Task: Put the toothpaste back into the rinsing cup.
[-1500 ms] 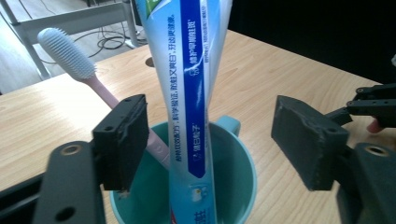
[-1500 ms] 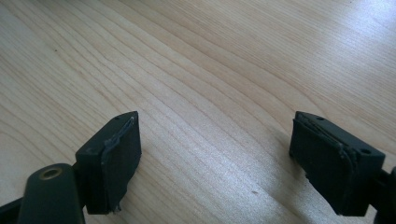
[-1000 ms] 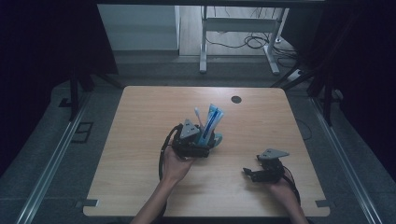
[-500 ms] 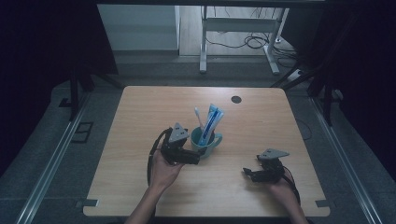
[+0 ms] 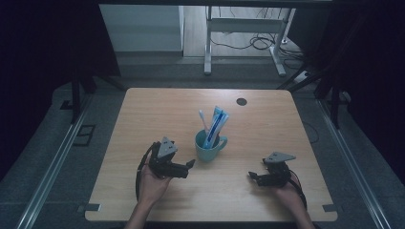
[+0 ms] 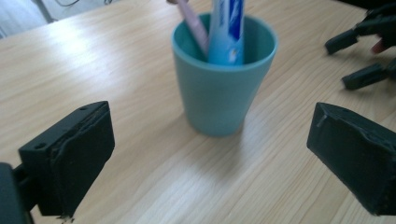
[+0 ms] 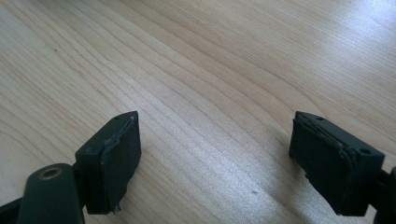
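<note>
A teal mug (image 5: 208, 145) stands upright near the middle of the wooden table (image 5: 143, 109). It holds a blue and white toothpaste tube (image 5: 215, 126) and a toothbrush (image 5: 204, 119). In the left gripper view the mug (image 6: 223, 77) stands just ahead of the wide-apart jaws, with the tube (image 6: 227, 28) and a pink handle (image 6: 194, 25) inside. My left gripper (image 5: 188, 167) is open, a little to the mug's left and nearer the front edge, touching nothing. My right gripper (image 5: 253, 177) is open low over bare wood at the front right, also seen far off as the right gripper (image 6: 357, 58).
A small dark round hole (image 5: 241, 101) lies in the table's far right part. Beyond the far edge stands a white metal frame (image 5: 243, 28) with cables on the floor. Metal rails (image 5: 52, 167) run along both sides of the table.
My left gripper has drawn back from the mug toward the front left, leaving it standing alone. The right gripper has not moved.
</note>
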